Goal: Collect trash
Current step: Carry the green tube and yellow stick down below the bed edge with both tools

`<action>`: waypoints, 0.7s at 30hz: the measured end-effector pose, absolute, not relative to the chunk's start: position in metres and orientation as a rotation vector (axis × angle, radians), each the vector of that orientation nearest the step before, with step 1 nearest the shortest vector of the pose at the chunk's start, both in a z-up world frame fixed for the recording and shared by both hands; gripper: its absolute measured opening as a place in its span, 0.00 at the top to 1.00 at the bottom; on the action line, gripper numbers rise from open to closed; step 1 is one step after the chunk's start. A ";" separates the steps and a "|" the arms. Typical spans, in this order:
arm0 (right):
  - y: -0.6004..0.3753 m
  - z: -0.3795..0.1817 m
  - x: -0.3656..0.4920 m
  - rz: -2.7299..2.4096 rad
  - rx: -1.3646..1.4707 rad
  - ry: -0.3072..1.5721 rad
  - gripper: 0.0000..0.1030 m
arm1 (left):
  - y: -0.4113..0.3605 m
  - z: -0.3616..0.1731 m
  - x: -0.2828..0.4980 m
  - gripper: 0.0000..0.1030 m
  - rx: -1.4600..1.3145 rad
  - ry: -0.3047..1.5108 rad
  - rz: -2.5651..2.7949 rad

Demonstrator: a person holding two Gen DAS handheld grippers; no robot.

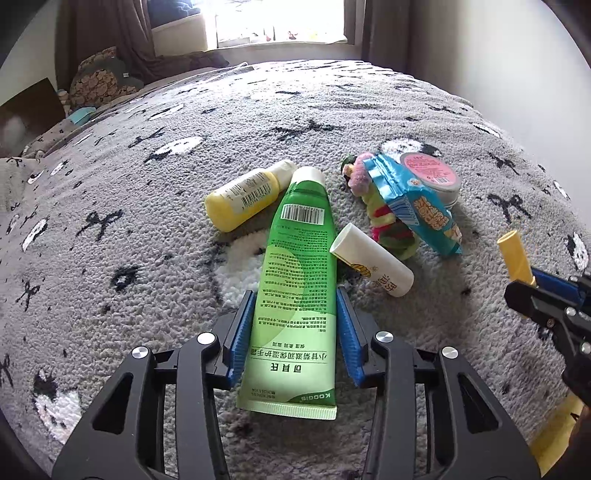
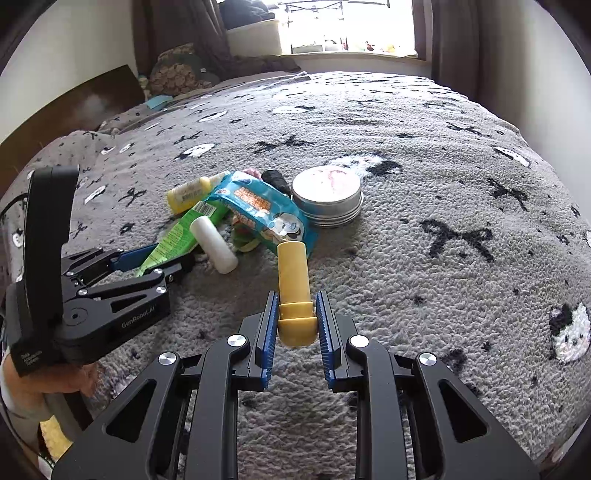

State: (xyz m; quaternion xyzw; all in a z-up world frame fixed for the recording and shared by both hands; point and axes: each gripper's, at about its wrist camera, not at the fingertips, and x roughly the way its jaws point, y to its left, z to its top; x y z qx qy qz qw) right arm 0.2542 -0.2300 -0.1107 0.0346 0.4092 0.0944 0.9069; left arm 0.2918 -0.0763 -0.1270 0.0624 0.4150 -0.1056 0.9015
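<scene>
A pile of trash lies on a grey patterned blanket (image 1: 147, 221). My left gripper (image 1: 295, 295) is shut on a green tube (image 1: 299, 280), its blue pads pressed to both sides; it also shows in the right wrist view (image 2: 147, 256) with the green tube (image 2: 177, 236). My right gripper (image 2: 295, 299) is shut on a yellow stick tube (image 2: 293, 280), which points toward the pile; that tube also shows at the right edge of the left wrist view (image 1: 515, 258). Nearby lie a yellow bottle (image 1: 243, 195), a white stick (image 1: 371, 266), a blue snack wrapper (image 1: 413, 203) and a round tin (image 2: 327, 194).
A colourful knitted item (image 1: 384, 218) lies under the wrapper. A patterned pillow (image 1: 99, 77) and a brown headboard (image 2: 74, 107) are at the far left. A bright window (image 1: 277, 18) with brown curtains is behind the bed. A wall (image 1: 517, 74) runs along the right.
</scene>
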 end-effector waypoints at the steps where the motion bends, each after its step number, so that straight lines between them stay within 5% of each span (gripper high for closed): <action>1: -0.227 -0.111 0.253 0.199 0.067 0.843 0.79 | -0.075 -0.124 0.290 0.62 0.126 0.853 -0.220; 21: -0.202 -0.101 0.184 0.312 0.009 0.780 0.79 | -0.041 -0.111 0.166 0.63 0.162 0.768 -0.276</action>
